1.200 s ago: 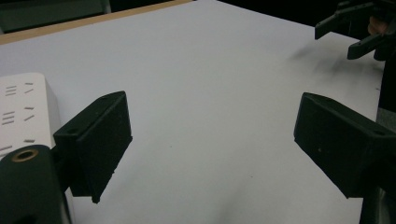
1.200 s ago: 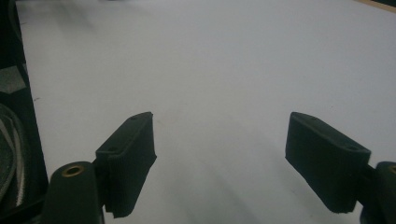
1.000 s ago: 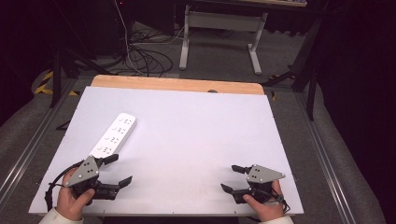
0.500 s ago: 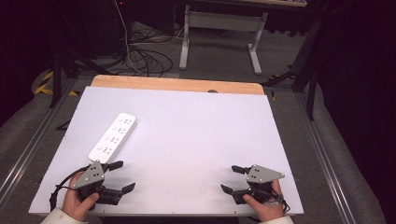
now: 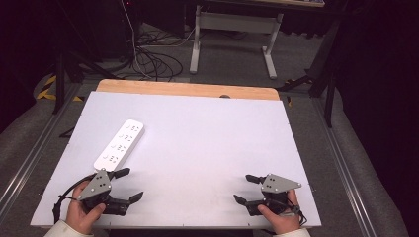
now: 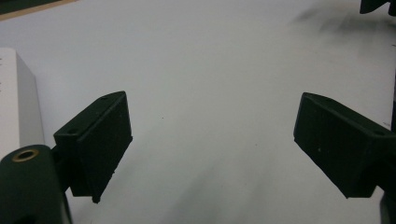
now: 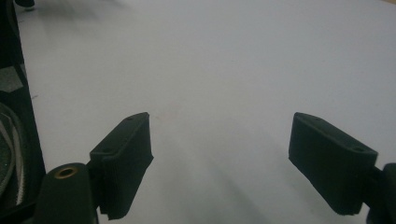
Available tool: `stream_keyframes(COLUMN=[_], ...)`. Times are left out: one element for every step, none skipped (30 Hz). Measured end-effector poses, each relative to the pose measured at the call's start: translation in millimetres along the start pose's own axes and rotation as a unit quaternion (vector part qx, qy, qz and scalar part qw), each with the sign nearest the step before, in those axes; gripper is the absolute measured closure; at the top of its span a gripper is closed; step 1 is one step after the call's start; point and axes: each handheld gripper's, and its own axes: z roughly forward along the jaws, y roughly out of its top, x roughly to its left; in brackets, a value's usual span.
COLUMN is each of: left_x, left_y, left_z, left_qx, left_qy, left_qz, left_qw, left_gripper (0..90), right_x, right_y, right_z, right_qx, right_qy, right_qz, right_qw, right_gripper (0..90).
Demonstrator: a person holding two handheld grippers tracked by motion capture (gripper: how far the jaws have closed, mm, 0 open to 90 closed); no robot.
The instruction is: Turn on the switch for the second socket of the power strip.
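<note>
A white power strip (image 5: 120, 144) lies slantwise on the left half of the white tabletop (image 5: 212, 133). My left gripper (image 5: 132, 184) is held just in front of the strip's near end, open, nothing between its jaws. In the left gripper view the open left gripper (image 6: 210, 144) looks over bare tabletop, with the power strip (image 6: 16, 107) at the left edge. My right gripper (image 5: 241, 188) rests near the front right of the table, open and pointing left. The right gripper (image 7: 219, 154) view has only bare white surface between the jaws.
A wooden strip (image 5: 188, 90) runs along the table's far edge. Beyond it on the floor are cables (image 5: 148, 59) and a white metal stand (image 5: 232, 29). Metal rails (image 5: 346, 168) border the table on both sides.
My left gripper has shifted slightly rightward and toward the near edge, away from the strip's end. The right gripper and the power strip have stayed put.
</note>
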Motion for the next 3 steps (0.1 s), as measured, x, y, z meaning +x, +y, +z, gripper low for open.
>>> stream_keyframes(left_x=[-0.5,-0.8,-0.6], left_y=[0.2,0.4,0.6], left_z=[0.0,-0.3,-0.6], left_qx=[-0.001,-0.002,-0.003], left_qy=[0.002,0.003,0.007], left_qz=[0.002,0.001,0.001], left_qw=[1.0,1.0,1.0], left_gripper=[11.8,11.8,11.8], right_x=[0.0,0.0,-0.1], right_y=[0.0,0.0,0.0], right_z=[0.0,0.0,-0.1], right_qx=[0.0,0.0,0.0], right_qy=[0.0,0.0,0.0], right_qz=[0.0,0.001,0.001], right_qw=[1.0,1.0,1.0], right_gripper=[21.9,21.8,21.8])
